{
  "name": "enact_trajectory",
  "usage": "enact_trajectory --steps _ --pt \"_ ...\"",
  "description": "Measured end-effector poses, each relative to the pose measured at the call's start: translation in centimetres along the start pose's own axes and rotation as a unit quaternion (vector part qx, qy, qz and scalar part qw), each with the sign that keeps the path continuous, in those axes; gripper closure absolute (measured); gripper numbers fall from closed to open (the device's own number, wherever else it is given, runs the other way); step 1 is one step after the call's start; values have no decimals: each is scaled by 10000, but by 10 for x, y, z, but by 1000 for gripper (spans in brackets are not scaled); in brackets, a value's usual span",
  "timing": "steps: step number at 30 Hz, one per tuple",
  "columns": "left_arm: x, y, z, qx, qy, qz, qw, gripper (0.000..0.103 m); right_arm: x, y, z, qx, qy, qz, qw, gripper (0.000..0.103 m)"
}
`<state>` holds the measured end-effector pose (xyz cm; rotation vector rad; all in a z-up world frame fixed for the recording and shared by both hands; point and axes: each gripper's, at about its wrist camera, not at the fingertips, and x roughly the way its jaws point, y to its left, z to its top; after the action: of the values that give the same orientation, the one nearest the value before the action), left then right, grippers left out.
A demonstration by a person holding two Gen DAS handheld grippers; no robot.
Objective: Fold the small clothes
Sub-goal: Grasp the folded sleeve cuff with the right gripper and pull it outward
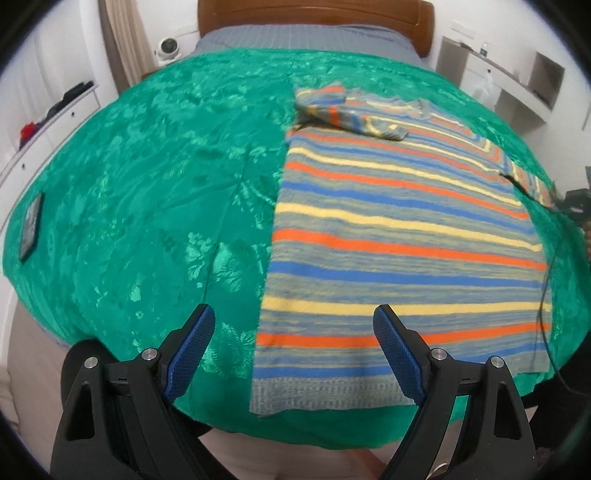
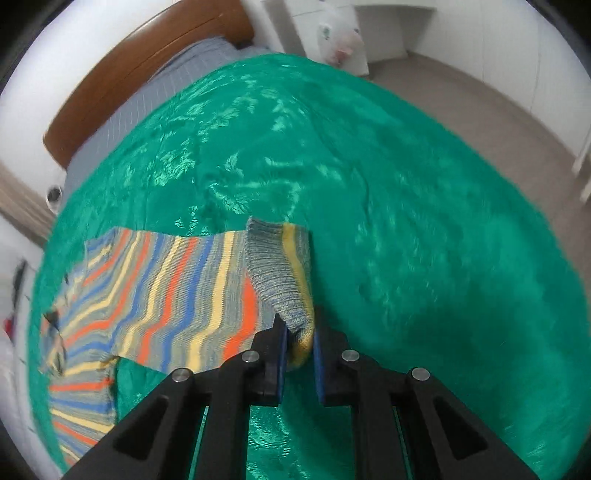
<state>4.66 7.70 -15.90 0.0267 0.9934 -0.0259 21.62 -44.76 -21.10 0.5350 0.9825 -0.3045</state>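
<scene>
The striped sweater (image 1: 399,229) lies flat on the right half of the bed, with its bottom hem at the near edge. One sleeve is already folded across the top of it.

The left gripper (image 1: 293,354) hangs over the near left corner of the sweater. Its jaws are wide apart and hold nothing. The right gripper (image 2: 298,347) has its jaws squeezed on the grey cuff (image 2: 275,273) of the other sleeve, which lifts off the bed.

To do this step well, I think the right hand should carry the cuff over the sweater's chest and lay it down flat, so the sleeve makes no bump. Let go only when the cuff rests on the sweater. The left hand could press the hem so nothing slides.

The green blanket (image 1: 147,192) is shiny and looks slippery, so go slow. On its far left lies a dark flat thing (image 1: 31,227), maybe a phone; it is too small to tell. Farther right there is a brown headboard (image 1: 314,18), then white shelves (image 1: 517,81) by the wall.
</scene>
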Motion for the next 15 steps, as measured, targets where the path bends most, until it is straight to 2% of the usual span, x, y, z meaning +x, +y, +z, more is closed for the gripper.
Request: enact_trajectory --steps 3,5,7,10,14,15 --pt "-2 0 -2 55 2 62 10000 14 -3 -10 -5 361 38 548 9978 84" --pt "-1 2 -4 43 41 86 9999 14 -5 -18 -6 704 36 828 9941 58" --pt "0 4 -6 -3 75 88 9999 14 -5 -25 -4 1085 31 1091 9881 53" --pt "2 4 -8 -43 123 68 9999 14 -2 -34 -3 1431 144 1265 9815 52" --pt "2 0 -8 57 104 115 9999 14 -3 -36 -3 1711 266 1090 9788 52" --pt "2 0 -8 75 94 137 9998 14 -6 -35 -3 1729 303 940 9800 52"
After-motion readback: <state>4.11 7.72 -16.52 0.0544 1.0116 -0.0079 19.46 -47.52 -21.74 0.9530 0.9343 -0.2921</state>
